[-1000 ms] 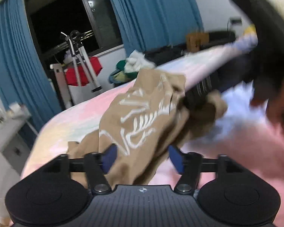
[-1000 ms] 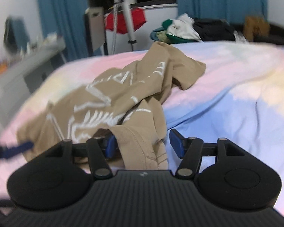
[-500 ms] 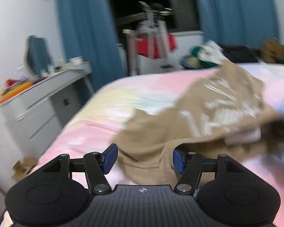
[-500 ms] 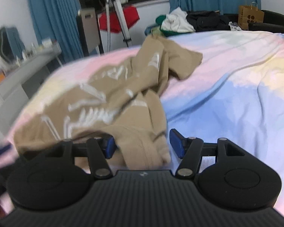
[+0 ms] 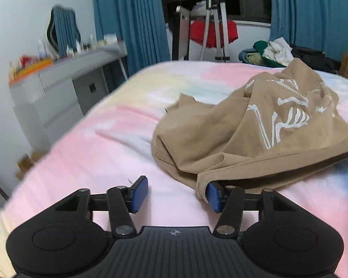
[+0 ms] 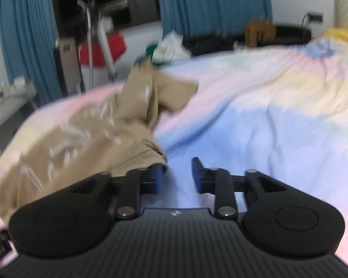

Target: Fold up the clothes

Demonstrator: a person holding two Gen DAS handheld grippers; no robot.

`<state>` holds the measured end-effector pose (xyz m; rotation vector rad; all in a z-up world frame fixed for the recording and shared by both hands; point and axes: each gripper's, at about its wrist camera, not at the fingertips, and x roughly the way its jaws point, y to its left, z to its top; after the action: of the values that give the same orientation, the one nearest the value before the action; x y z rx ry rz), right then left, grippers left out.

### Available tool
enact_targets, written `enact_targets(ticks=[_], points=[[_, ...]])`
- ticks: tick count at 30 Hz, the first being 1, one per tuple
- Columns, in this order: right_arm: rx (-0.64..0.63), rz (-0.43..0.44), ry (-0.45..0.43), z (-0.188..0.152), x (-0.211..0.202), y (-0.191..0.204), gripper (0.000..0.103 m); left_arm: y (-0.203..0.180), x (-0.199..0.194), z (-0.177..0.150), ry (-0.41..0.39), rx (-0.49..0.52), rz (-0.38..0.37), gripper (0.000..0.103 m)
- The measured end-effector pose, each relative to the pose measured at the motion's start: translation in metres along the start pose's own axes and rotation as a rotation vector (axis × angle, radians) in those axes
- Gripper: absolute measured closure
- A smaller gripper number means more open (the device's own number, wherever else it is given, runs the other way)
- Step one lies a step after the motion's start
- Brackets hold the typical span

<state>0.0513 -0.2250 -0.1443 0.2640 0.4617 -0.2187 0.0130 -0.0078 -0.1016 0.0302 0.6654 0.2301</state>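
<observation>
A tan T-shirt [image 5: 255, 134] with a white print lies crumpled on the pastel bedsheet [image 5: 99, 148]. In the left wrist view its hemmed edge drapes over the right fingertip [image 5: 214, 197]. My left gripper [image 5: 176, 194] is closing, and only pink sheet shows between its pads. In the right wrist view, which is blurred, the shirt [image 6: 99, 139] spreads to the left and lies over the left finger [image 6: 155, 177]. My right gripper [image 6: 176, 177] is also closing, with blue sheet showing in the narrow gap and no cloth pressed between the pads.
A grey dresser [image 5: 53, 97] with small items on top stands left of the bed. Beyond the far edge are a metal rack [image 5: 217, 23] with red cloth, a pile of clothes [image 5: 273, 51] and blue curtains [image 5: 132, 18]. A paper bag [image 6: 258, 32] and yellow bedding [image 6: 341, 33] lie far right.
Both grippers' jaws have narrowed. The shirt that sat between each pair of fingers now lies to one side, over the left gripper's right finger and the right gripper's left finger. The left view rolled level.
</observation>
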Motion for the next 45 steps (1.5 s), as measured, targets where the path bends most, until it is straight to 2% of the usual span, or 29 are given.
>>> enact_targets(ticks=[1, 3, 6, 10, 13, 15, 16, 17, 19, 22, 24, 26, 31, 35, 41, 42, 44, 45], points=[[0.017, 0.004, -0.022, 0.003, -0.004, -0.001, 0.082, 0.000, 0.001, 0.003, -0.010, -0.014, -0.016, 0.062], [0.035, 0.005, -0.059, 0.009, -0.012, 0.001, 0.089, -0.001, -0.004, 0.007, -0.047, -0.036, -0.046, 0.081], [-0.002, 0.016, -0.134, 0.030, -0.028, 0.014, 0.098, 0.010, -0.032, 0.035, -0.169, -0.099, -0.078, 0.097], [-0.021, 0.055, -0.252, 0.078, -0.062, 0.033, 0.100, 0.029, -0.077, 0.079, -0.346, -0.185, -0.116, 0.097], [-0.007, 0.078, -0.389, 0.135, -0.103, 0.045, 0.100, 0.052, -0.124, 0.129, -0.460, -0.250, -0.136, 0.098], [-0.020, 0.083, -0.515, 0.175, -0.140, 0.051, 0.100, 0.070, -0.149, 0.164, -0.481, -0.305, -0.165, 0.099], [-0.018, 0.093, -0.550, 0.194, -0.156, 0.051, 0.100, 0.078, -0.160, 0.180, -0.481, -0.325, -0.182, 0.099], [-0.010, 0.106, -0.577, 0.215, -0.174, 0.051, 0.100, 0.087, -0.171, 0.196, -0.481, -0.344, -0.199, 0.099], [0.003, 0.141, -0.588, 0.245, -0.203, 0.048, 0.100, 0.093, -0.190, 0.214, -0.511, -0.307, -0.192, 0.099], [-0.022, 0.207, -0.516, 0.251, -0.221, 0.044, 0.100, 0.097, -0.202, 0.214, -0.519, -0.242, -0.192, 0.099], [-0.027, 0.232, -0.450, 0.231, -0.220, 0.040, 0.100, 0.099, -0.202, 0.207, -0.493, -0.213, -0.217, 0.099], [-0.026, 0.278, -0.357, 0.196, -0.210, 0.037, 0.098, 0.103, -0.194, 0.190, -0.466, -0.205, -0.231, 0.099], [0.031, 0.460, -0.127, 0.092, -0.171, 0.043, 0.097, 0.117, -0.172, 0.135, -0.459, -0.190, -0.274, 0.099], [0.073, 0.535, 0.094, 0.020, -0.132, 0.073, 0.096, 0.137, -0.145, 0.104, -0.464, -0.217, -0.332, 0.098], [-0.010, 0.681, 0.303, -0.034, -0.091, 0.151, 0.096, 0.178, -0.087, 0.082, -0.445, -0.345, -0.382, 0.098], [-0.019, 0.693, 0.323, -0.043, -0.087, 0.160, 0.094, 0.186, -0.078, 0.081, -0.434, -0.370, -0.387, 0.098], [-0.035, 0.705, 0.355, -0.059, -0.082, 0.177, 0.080, 0.200, -0.059, 0.079, -0.411, -0.409, -0.379, 0.098], [-0.042, 0.707, 0.365, -0.067, -0.081, 0.185, 0.064, 0.206, -0.050, 0.077, -0.399, -0.422, -0.372, 0.098]])
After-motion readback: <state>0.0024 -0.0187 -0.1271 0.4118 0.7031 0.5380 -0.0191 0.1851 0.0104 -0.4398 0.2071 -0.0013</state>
